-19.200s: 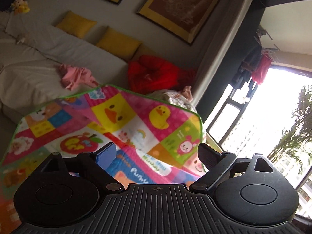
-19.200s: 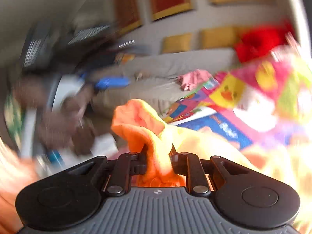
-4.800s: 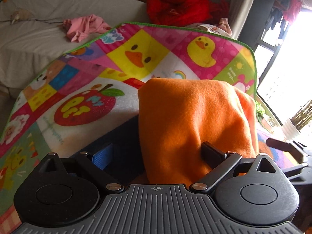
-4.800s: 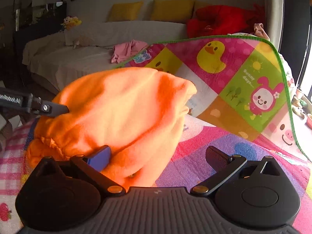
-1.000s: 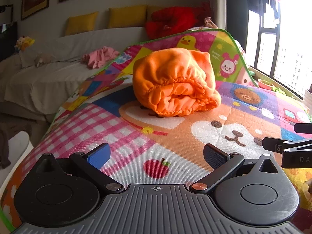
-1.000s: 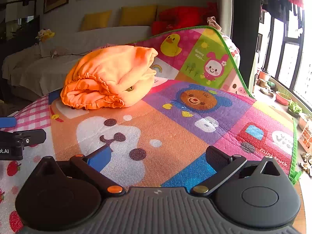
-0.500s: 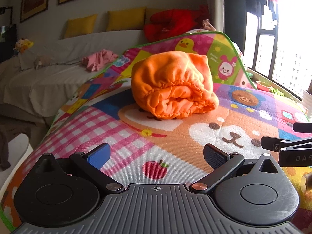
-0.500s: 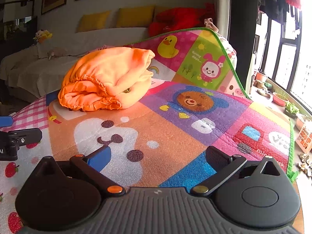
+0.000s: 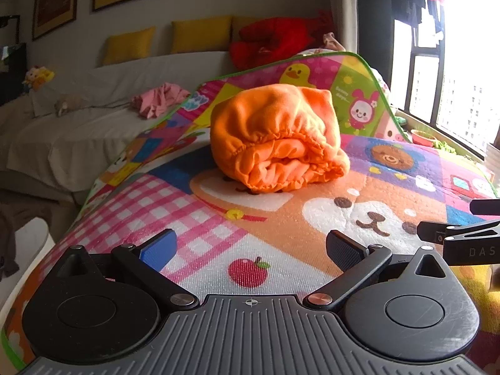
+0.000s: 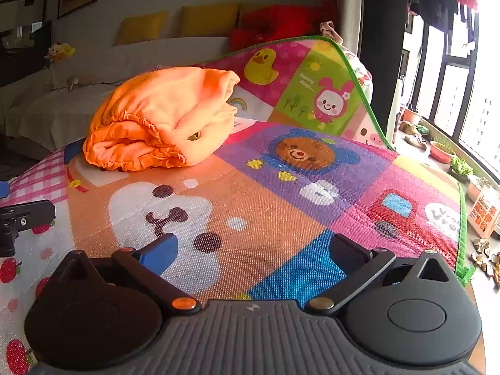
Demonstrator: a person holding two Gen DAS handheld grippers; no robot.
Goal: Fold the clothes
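A: Orange garment (image 9: 275, 137) sits bundled mid playmat (image 9: 193, 218), near the raised far edge. Your left gripper (image 9: 250, 247) and right gripper (image 10: 253, 250) both hang spread wide, holding nothing, well short of it.

B: Risk?

A: You pinch only the ruffled top layer (elastic edge faces you) and the bundle likely unrolls; the fleece looks slippery.
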